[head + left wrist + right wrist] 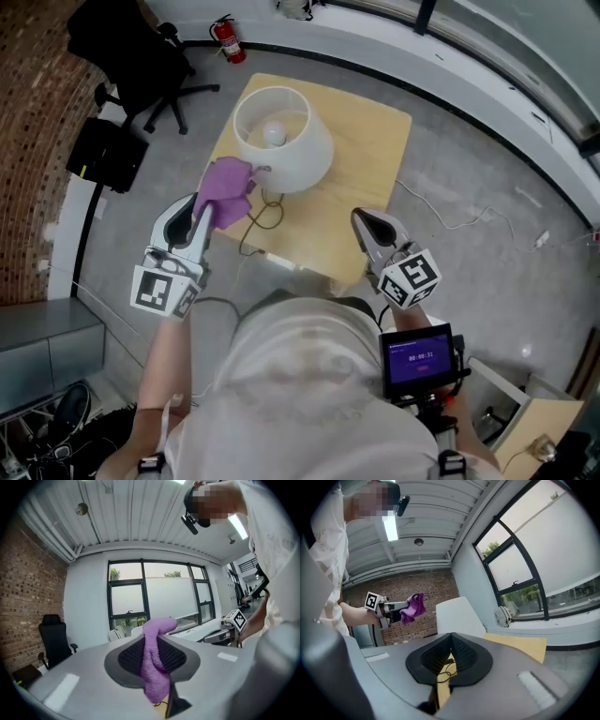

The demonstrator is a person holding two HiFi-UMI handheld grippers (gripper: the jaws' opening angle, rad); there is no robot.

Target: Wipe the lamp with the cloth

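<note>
Examiner: Person's white shirt (300, 375) noted closest in the head view, with a small lit screen (420, 356) at its right. Left gripper?

Assessor: Left gripper (201, 208) is clamped on a purple cloth (228, 187). The left gripper view shows the cloth pinched between both pads, one end sticking up past the tips and the other hanging below.

Examiner: Position of cloth against the lamp (281, 136)?

Assessor: The lamp stands upright on a wooden table (370, 141), white shade open at the top, bulb (274, 134) visible inside. The cloth is held off the table at the shade's left side. The right gripper view shows a narrow gap between cloth and shade.

Examiner: Right gripper (357, 217)?

Assessor: Its pads meet at the tips with nothing between them. It hangs over the table's near edge, apart from the lamp.

Examiner: Other items?

Assessor: The lamp's dark cable (262, 220) lies looped on the table below the shade. A black office chair (141, 56) and a red fire extinguisher (228, 39) stand on the floor beyond.
</note>
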